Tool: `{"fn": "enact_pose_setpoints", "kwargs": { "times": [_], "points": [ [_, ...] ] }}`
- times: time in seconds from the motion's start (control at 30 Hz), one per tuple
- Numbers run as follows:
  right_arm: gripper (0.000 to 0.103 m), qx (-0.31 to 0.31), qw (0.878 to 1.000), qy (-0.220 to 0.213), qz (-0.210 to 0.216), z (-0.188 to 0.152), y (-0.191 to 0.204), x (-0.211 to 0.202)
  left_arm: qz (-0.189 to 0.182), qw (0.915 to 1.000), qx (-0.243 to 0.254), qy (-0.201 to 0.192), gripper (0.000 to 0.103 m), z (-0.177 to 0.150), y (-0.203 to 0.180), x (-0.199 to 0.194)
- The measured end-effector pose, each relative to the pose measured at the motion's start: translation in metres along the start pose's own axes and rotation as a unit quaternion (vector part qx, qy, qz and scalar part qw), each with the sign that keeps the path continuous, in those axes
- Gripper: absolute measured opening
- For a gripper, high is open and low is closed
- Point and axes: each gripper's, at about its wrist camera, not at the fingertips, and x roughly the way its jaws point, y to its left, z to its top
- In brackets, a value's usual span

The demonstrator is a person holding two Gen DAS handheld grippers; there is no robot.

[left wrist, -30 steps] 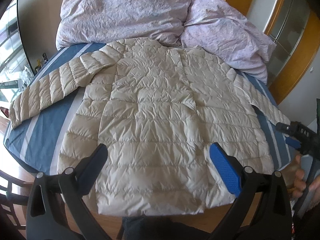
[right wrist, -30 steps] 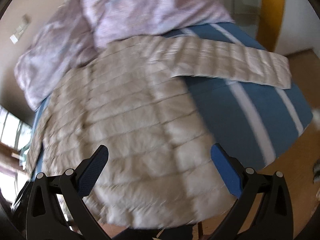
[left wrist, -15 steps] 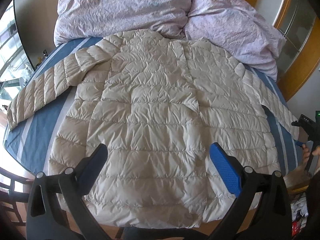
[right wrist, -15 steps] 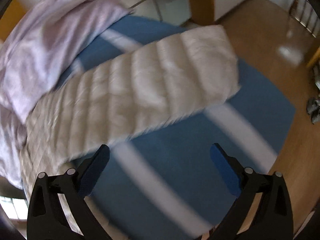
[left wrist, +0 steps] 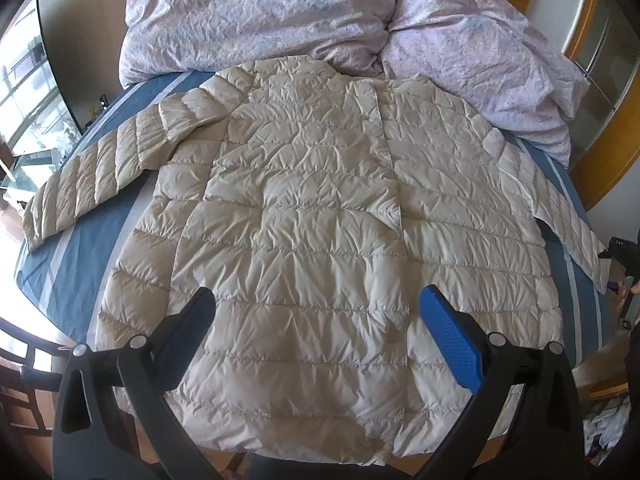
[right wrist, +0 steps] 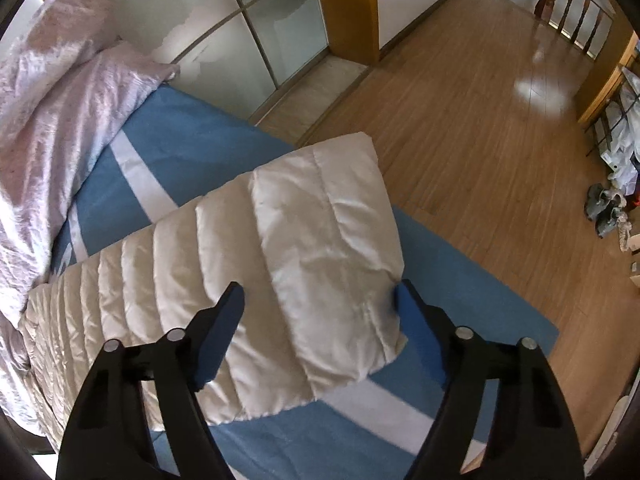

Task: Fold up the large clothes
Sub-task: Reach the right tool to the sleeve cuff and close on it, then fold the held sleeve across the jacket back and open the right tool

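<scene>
Where wood floor meets blue striped bedsheet, cream jacket, lilac duvet

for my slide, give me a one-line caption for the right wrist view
Right gripper open around the cuff end of the cream puffer jacket sleeve on the blue striped bed.

Blue striped bed, cream jacket, lilac duvet
</scene>
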Motion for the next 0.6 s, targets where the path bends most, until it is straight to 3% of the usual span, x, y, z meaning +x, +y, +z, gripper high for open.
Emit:
{"fn": "enact_pose_setpoints", "kwargs": {
  "times": [0.17,0.33,0.6],
  "points": [
    [0.059,-0.015,1.000,-0.015,-0.011,-0.002,0.001,0.004,0.007,0.9999,-0.013,-0.002,0.101,-0.004,0.004,-0.002],
    [0.013,-0.032,0.999,-0.016,0.002,-0.009,0.003,-0.003,0.009,0.9995,-0.030,-0.002,0.101,-0.006,0.014,-0.003],
    [0.008,-0.047,0.997,-0.057,0.007,-0.014,0.041,-0.043,0.002,0.9996,-0.028,-0.003,0.101,0.014,0.036,0.011]
  ]
}}
